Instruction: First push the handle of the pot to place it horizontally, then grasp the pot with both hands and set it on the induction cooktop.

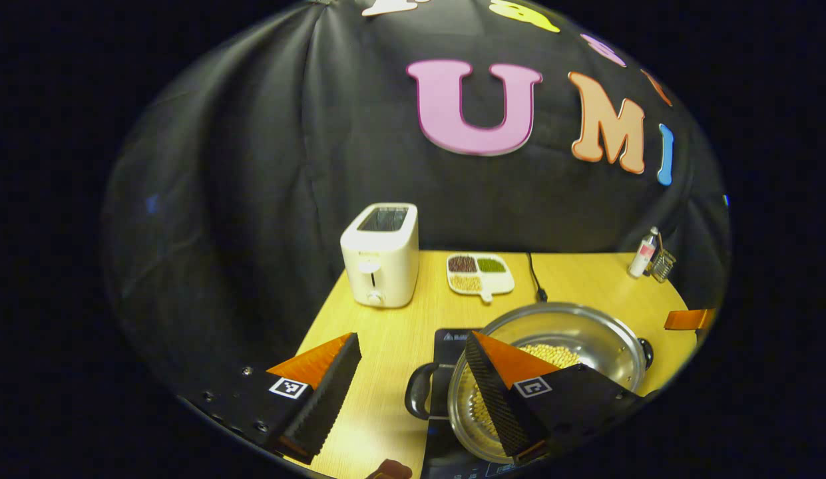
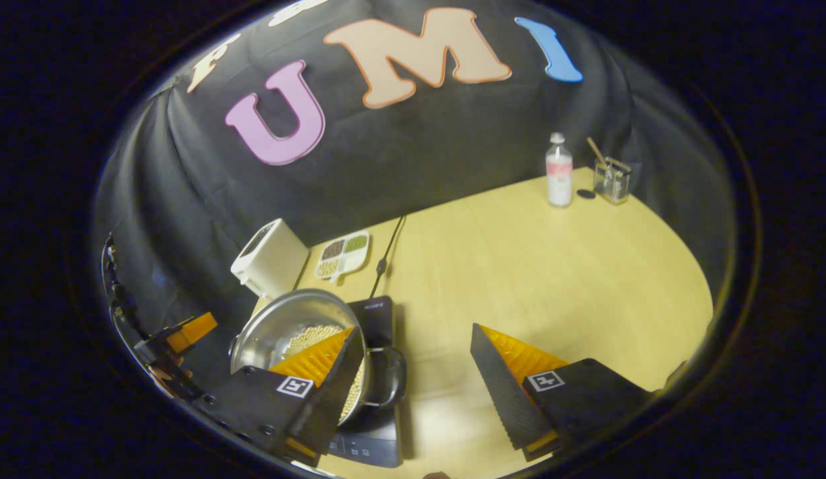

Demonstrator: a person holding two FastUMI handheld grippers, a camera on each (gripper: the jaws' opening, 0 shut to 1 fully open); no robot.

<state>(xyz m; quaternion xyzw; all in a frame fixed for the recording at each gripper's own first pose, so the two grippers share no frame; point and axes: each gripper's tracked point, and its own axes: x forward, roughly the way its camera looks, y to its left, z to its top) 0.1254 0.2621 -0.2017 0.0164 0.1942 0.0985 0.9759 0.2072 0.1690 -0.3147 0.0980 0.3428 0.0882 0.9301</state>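
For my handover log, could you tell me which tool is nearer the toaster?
Left. The left tool hangs by the pot, toaster just ahead; the right tool sits across the pot.

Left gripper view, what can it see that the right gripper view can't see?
Left gripper view's extras: the front of the toaster with its lever, and the pot's near loop handle.

Right gripper view's extras: a small dark cap lying beside the bottle, and a wide bare stretch of table past the cooktop.

Both share: the toaster, the divided tray of beans, the black cord, and the pot of yellow beans on the cooktop.
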